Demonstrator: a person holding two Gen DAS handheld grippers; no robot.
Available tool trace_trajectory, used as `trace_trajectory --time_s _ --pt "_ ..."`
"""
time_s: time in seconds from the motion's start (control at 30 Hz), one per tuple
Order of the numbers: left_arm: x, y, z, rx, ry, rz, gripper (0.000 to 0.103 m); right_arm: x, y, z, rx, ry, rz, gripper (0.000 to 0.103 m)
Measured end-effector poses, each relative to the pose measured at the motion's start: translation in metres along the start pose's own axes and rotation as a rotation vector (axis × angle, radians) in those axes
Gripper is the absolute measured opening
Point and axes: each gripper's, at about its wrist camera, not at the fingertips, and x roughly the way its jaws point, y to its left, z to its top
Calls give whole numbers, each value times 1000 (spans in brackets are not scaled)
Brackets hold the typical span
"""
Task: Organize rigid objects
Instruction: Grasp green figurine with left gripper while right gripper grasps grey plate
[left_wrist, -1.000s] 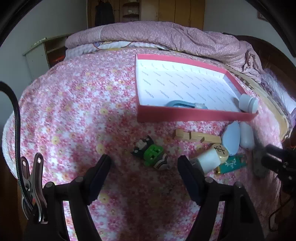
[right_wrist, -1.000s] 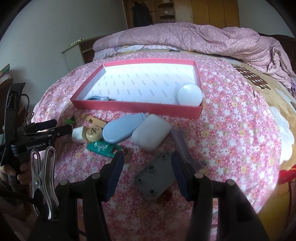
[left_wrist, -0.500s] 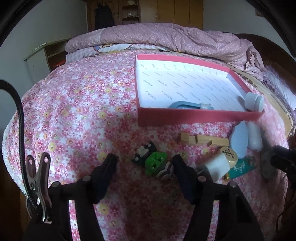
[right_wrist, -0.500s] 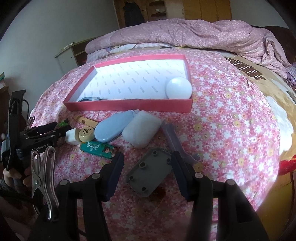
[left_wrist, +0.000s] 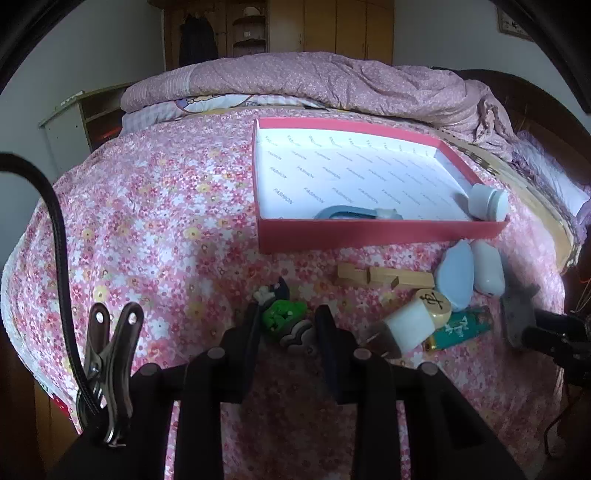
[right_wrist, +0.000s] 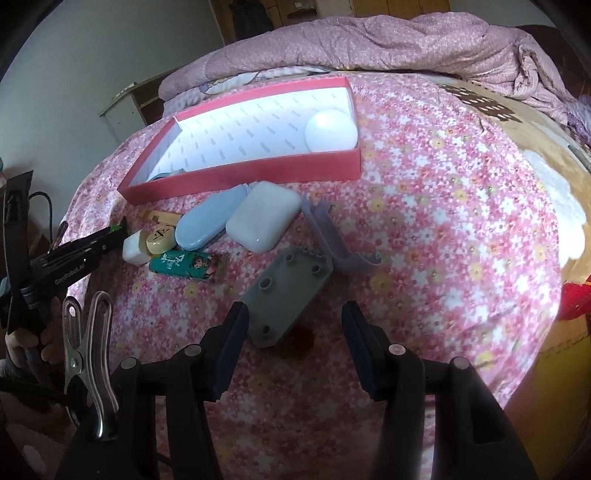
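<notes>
A red box (left_wrist: 380, 229) with a white lining lies on the flowered bedspread; it holds a blue band (left_wrist: 347, 213) and a white jar (left_wrist: 487, 202). My left gripper (left_wrist: 286, 325) has closed around a green and black toy figure (left_wrist: 284, 316), with the fingers on both its sides. My right gripper (right_wrist: 293, 325) is open around the near end of a grey plate with holes (right_wrist: 288, 291). The box also shows in the right wrist view (right_wrist: 251, 173).
Before the box lie wooden blocks (left_wrist: 384, 276), a white block (left_wrist: 410, 326) with a round game piece, a teal lighter (right_wrist: 184, 266), a blue case (right_wrist: 207, 225), a white case (right_wrist: 264, 219) and a lilac hook (right_wrist: 332, 240). A folded quilt (left_wrist: 332, 81) lies behind.
My left gripper moved forward and narrowed around the green toy. My right gripper advanced over the grey plate and stayed open.
</notes>
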Motion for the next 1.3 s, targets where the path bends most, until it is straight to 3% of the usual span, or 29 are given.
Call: trace_trajectory --time_s 0.27,0.4,0.53,0.83,1.3 --pt "-7 4 1 -37 4 -56 31 9 7 9 -28 -2 11 53" --pt "-11 2 2 -32 -4 -59 31 12 8 8 -34 13 20 43" --pt "-14 -2 3 -20 -10 -65 31 10 7 8 -24 4 33 25" --pt "-23 -4 7 -18 -27 -78 31 -2 2 13 15 -49 107 7" --pt "-24 -11 45 -14 -43 -124 31 -9 2 40 26 -78 166 7"
